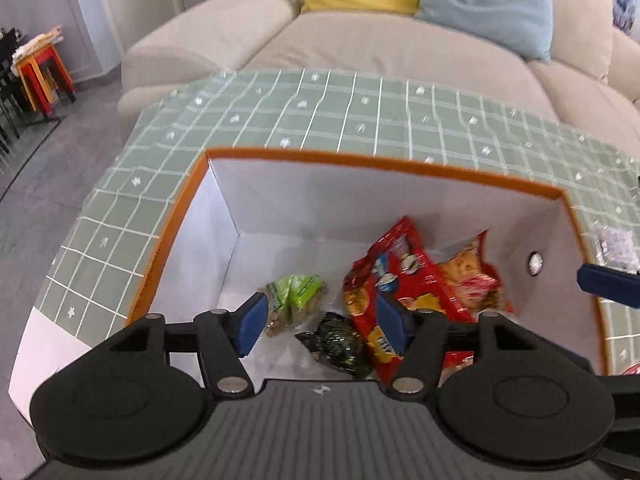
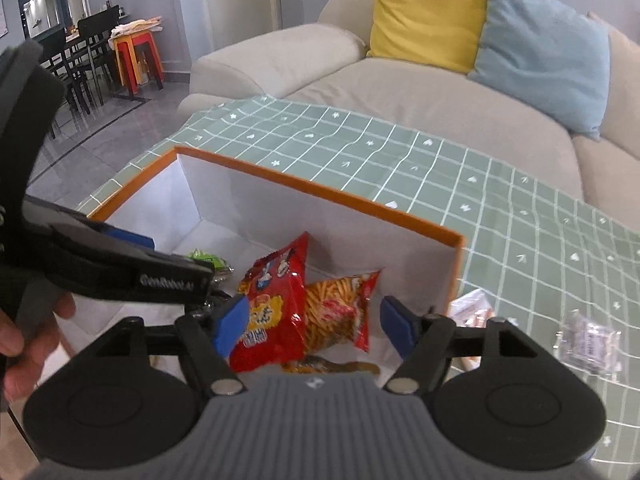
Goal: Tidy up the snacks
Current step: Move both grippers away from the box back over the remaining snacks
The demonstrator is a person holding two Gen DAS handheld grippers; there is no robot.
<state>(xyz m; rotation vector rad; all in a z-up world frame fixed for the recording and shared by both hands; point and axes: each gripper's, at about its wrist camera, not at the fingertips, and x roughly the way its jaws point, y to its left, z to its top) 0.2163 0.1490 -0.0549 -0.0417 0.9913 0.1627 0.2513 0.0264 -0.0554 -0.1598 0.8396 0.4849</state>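
orange edging runs round the rim of a white box (image 1: 384, 164) that sits on a green checked cloth (image 1: 320, 104) over the table. inside the box lie 4 snacks: a red bag (image 2: 276, 308) leaning upright near the right wall, a bag of orange sticks (image 2: 340, 304) just behind it, a green pack (image 1: 300, 288) on the floor to the left, and a dark pack (image 1: 340, 340) beside the green one.

the left gripper (image 1: 320, 320) hovers above the box, pointing down into it, its blue pads spread wide with nothing pinched between them. the right gripper (image 2: 314, 324) hangs over the right side of the box, jaws likewise wide apart and empty; the red bag shows in the gap but the pads do not press it.

outside the box, on the cloth to the right, lie a clear wrapped snack (image 2: 588, 340) and a pale pack (image 2: 472, 308), perhaps pink, too blurred to read. a beige sofa (image 2: 400, 92) stands behind the table.
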